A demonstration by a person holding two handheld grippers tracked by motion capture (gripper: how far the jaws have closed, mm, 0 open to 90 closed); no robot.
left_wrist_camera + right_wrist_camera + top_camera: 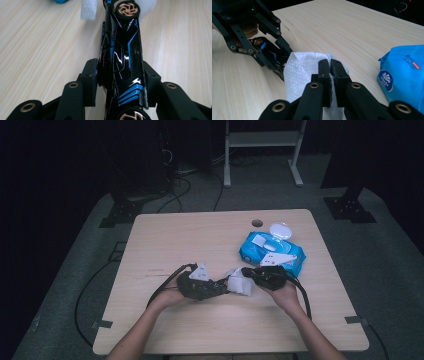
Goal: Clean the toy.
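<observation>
My left gripper [120, 75] is shut on a glossy black-and-blue toy car [122, 50], its jaws pressed against the car's two sides. The car's gold-rimmed wheel [127, 8] points toward a white wet wipe [88, 8]. My right gripper [329, 67] is shut on that wipe [299, 72], which hangs crumpled against the car's front end [268, 51]. In the high view both grippers meet near the table's middle front: the left gripper [220, 287], the wipe [237, 282], the right gripper [250, 272]. A blue pack of wipes [272, 251] lies just behind the right hand.
The pack's white lid [281, 229] stands open. The wooden table [175, 240] has a cable hole [257, 223] near its far edge. Cables trail from both grippers off the front. A white frame [262, 140] and black stand feet sit on the floor beyond.
</observation>
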